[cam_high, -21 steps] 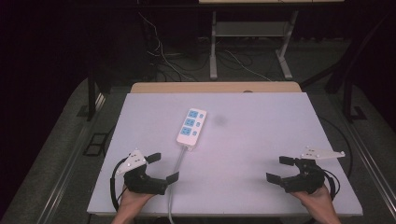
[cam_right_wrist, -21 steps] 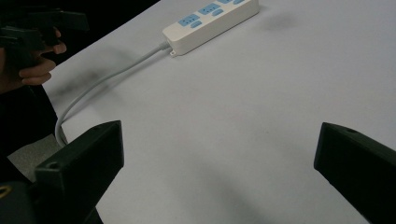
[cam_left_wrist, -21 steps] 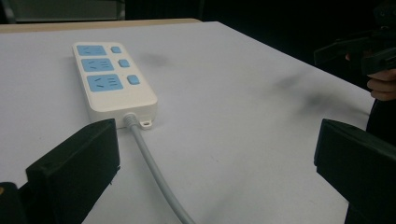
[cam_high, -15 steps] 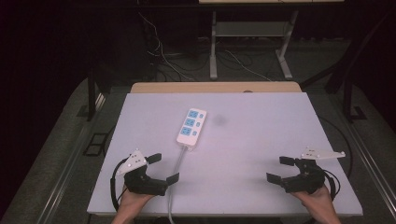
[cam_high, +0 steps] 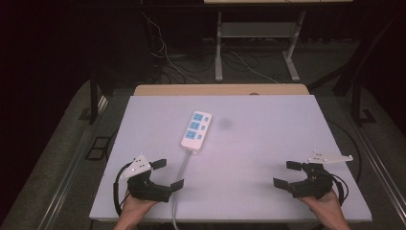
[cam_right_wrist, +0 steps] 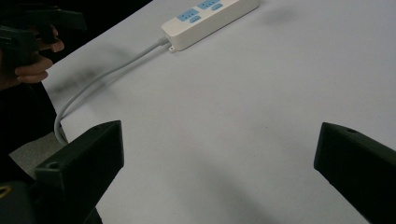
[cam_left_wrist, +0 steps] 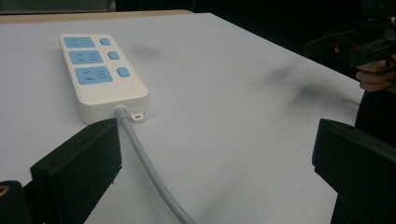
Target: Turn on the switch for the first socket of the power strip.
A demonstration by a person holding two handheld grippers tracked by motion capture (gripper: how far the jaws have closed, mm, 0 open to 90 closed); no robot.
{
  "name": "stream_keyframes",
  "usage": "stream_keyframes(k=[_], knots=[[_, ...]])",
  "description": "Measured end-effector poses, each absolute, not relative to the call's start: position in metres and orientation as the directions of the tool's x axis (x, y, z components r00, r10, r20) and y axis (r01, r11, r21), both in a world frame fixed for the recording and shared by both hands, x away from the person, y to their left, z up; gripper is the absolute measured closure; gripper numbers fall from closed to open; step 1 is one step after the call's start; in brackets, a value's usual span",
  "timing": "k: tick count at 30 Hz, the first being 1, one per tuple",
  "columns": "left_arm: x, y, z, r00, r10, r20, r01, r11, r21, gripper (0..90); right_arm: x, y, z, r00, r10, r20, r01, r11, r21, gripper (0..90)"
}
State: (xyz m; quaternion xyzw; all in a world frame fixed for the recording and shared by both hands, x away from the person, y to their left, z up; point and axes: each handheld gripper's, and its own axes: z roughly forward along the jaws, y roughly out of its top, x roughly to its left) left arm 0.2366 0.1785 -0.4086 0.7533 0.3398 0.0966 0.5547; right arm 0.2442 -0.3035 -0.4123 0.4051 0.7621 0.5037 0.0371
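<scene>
We hold the left gripper (cam_high: 166,174) low at the table's near left corner, its jaws spread wide with nothing between them, the grey plate (cam_high: 135,166) on top tilted up toward the left. In the left gripper view the two black jaws rise at either side of the frame, and the grey cord (cam_left_wrist: 149,168) runs on the table between them, nearer the left jaw but not gripped. Our right gripper (cam_high: 287,175) sits at the near right corner, well apart from the left one, and its jaws too are released and wide, with bare tabletop in the gap, as the right gripper view shows. Its grey plate (cam_high: 330,157) points out to the right. Our hands (cam_high: 139,206) come in from the bottom edge, each wrapped around a gripper's body. Out from the tools, the white table (cam_high: 268,143) lies mostly bare, with a faint dark smudge (cam_high: 224,124) on it past the middle. The power strip (cam_high: 196,130) lies flat left of centre, ahead of the left gripper and apart from both. It is white with three blue sockets and a small blue button beside each, clear in the left gripper view (cam_left_wrist: 100,74). Its cord leaves the near end, passes just right of the left gripper and drops over the table's near edge. Beyond the table stand a wooden board (cam_high: 220,89), dark floor, loose cables (cam_high: 167,62) and a metal stand (cam_high: 256,43).
</scene>
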Motion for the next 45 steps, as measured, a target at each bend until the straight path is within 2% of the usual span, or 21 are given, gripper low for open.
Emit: stream_keyframes(k=[19,45], knots=[[0.239,0.176,-0.401,0.768,0.602,-0.218,0.42,-0.217,0.881,0.5,0.245,-0.301,-0.414,-0.676,0.645,0.358,0.59,0.182,0.787,1.3],[0.269,0.174,-0.38,0.777,0.584,-0.233,0.454,-0.264,0.851,0.8,0.245,-0.301,-0.415,-0.677,0.645,0.355,0.589,0.186,0.787,1.3]])
